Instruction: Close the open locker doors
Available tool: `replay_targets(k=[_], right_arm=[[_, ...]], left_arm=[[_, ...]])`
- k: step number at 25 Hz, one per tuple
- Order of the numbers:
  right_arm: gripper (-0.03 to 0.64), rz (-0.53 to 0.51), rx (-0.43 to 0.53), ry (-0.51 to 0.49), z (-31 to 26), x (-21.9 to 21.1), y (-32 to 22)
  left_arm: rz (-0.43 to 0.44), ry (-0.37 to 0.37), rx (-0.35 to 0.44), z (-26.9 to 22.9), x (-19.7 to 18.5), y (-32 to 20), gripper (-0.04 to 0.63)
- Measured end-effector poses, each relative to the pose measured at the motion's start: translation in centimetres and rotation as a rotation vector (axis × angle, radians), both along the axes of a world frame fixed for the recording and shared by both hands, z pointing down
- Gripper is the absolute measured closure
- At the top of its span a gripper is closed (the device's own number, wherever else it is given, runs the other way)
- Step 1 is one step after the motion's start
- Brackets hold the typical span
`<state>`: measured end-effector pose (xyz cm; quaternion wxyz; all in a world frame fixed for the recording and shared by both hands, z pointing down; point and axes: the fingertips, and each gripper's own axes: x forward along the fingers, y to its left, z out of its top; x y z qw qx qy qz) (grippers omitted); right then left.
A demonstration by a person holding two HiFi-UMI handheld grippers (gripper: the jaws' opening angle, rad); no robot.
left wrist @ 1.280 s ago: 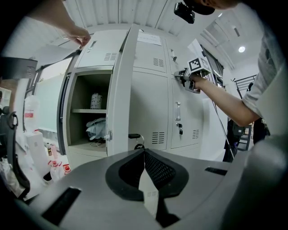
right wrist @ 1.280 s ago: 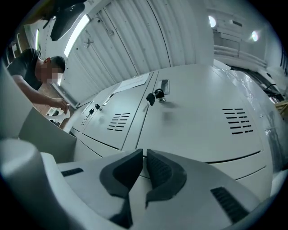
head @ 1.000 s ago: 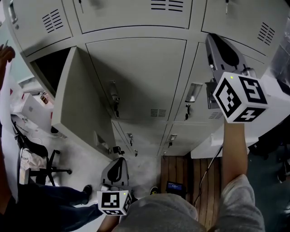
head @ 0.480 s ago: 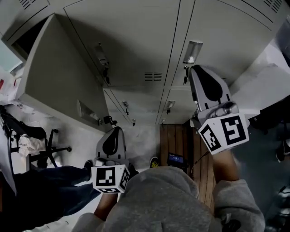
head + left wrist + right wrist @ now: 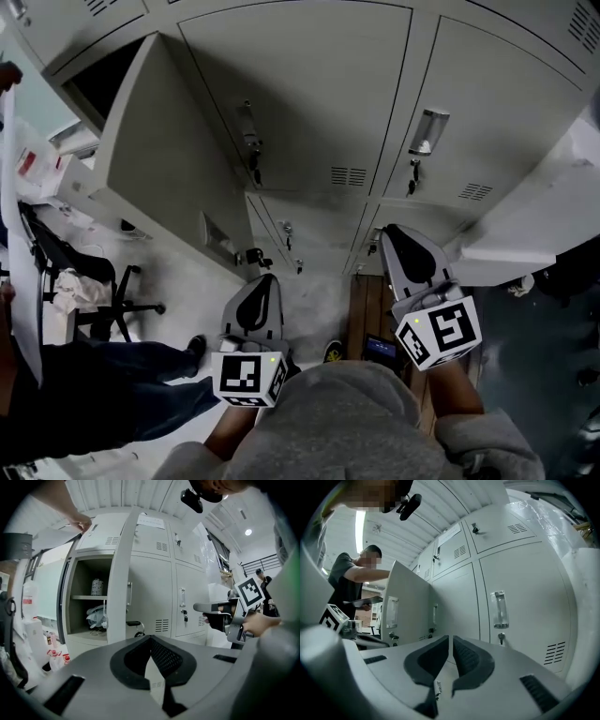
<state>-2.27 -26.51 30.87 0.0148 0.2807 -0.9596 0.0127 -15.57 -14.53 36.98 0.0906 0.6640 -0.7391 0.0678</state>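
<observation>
The open locker door (image 5: 159,178) swings out from the bank of grey lockers at the upper left of the head view. The dark compartment (image 5: 103,80) shows behind it, and its free edge, carrying the recessed handle (image 5: 217,234), is turned toward the wearer. The left gripper (image 5: 265,283) hangs low, just below and to the right of that edge, near the door's bottom corner but apart from it. In the left gripper view its pads are pressed together at the tips with nothing between them, so the left gripper (image 5: 150,638) is empty. From there the open locker door (image 5: 119,583) rises almost edge-on, a little left of the jaw line. The compartment (image 5: 91,597) stands further left, with a shelf and some small things inside. The right gripper (image 5: 396,240) sits further right in the head view, in front of the closed doors (image 5: 300,103) and well clear of the open one. Its tips point at the lower row of lockers. In the right gripper view the right gripper (image 5: 450,640) shows its pads all but together, only a thin slit between them and nothing in it. There the open locker door (image 5: 405,606) stands off to the left of the jaws, with its outer face and handle (image 5: 391,612) toward the camera, and closed doors fill the space ahead. A person (image 5: 347,578) stands beyond the door.
</observation>
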Motion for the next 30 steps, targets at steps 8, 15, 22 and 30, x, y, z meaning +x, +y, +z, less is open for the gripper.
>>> replay_targets(k=[8,15,22,30], right_arm=[[0.569,-0.082,0.015,-0.024,-1.0,-2.6,1.8],[0.569,-0.200,0.018,-0.030,-1.3,-5.8,3.9],[0.569,-0.296,0.027,-0.041,-1.7,-9.4,5.9],[0.566,-0.418,0.017,-0.035,-2.0,-13.5,8.5]], left_arm=[[-0.047,-0.019,0.014,-0.6,-1.1,1.4,0.586],[-0.107,-0.022,0.010,-0.6,-2.8,3.2,0.586],[-0.157,-0.017,0.005,-0.5,-5.1,4.9,0.586],[-0.197,-0.012,0.002,-0.7,-8.0,6.5,0.586]])
